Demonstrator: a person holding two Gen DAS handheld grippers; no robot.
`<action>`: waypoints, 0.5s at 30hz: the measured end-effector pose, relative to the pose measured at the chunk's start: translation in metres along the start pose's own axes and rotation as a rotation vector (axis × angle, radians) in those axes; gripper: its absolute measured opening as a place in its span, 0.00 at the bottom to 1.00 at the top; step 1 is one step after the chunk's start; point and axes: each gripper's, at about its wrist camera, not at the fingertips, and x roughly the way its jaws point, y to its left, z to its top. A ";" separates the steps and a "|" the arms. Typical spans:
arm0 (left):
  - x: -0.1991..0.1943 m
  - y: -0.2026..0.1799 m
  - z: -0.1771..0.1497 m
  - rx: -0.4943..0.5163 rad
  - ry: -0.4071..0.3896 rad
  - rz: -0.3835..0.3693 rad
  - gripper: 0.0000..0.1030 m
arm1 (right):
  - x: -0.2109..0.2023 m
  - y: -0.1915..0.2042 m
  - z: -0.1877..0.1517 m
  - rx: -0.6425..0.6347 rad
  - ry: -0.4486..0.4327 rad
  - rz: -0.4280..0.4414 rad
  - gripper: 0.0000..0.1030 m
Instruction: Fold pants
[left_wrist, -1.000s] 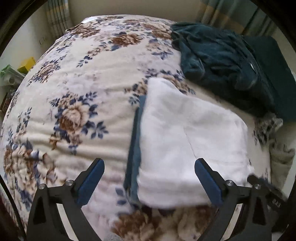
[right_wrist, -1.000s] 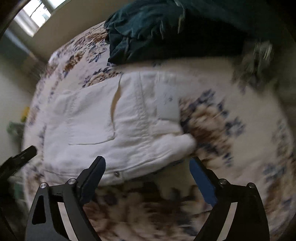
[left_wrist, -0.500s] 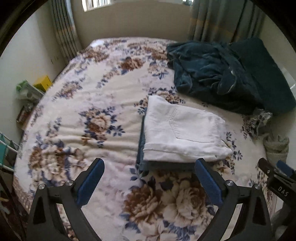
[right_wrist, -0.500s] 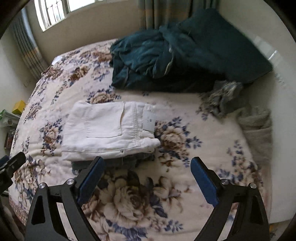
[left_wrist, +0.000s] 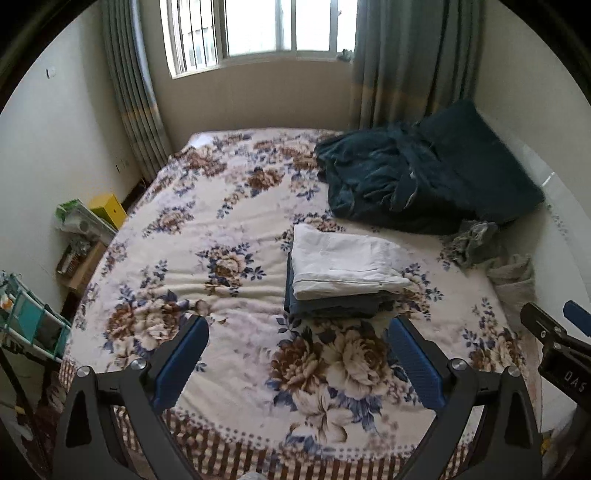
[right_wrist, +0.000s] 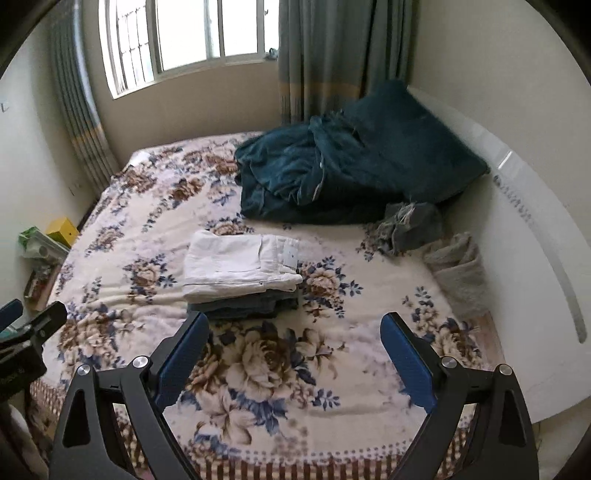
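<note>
Both your left gripper (left_wrist: 297, 360) and right gripper (right_wrist: 291, 354) hung empty, jaws wide, short of the white pants (right_wrist: 240, 264). They sat folded atop a dark, probably denim, stack (right_wrist: 240, 306). Fold looked done; next likely another garment.

The bedspread (left_wrist: 229, 236) is soft, matt, fuzzy printed cloth. The white pants (right_wrist: 236, 264) look like ribbed cotton, perhaps corduroy. The dark blanket (right_wrist: 306, 177) is plush with a slight sheen. The headboard (right_wrist: 528, 229) is smooth and glossy. Curtains (left_wrist: 406, 62) are matt fabric.
</note>
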 end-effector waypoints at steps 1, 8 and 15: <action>-0.012 -0.001 -0.002 0.002 -0.008 -0.001 0.97 | -0.016 -0.001 -0.001 0.001 -0.009 0.001 0.93; -0.106 -0.006 -0.018 -0.007 -0.073 -0.007 0.97 | -0.139 -0.013 -0.015 -0.042 -0.089 0.033 0.93; -0.169 -0.015 -0.032 -0.012 -0.134 -0.032 0.97 | -0.223 -0.025 -0.031 -0.059 -0.151 0.061 0.93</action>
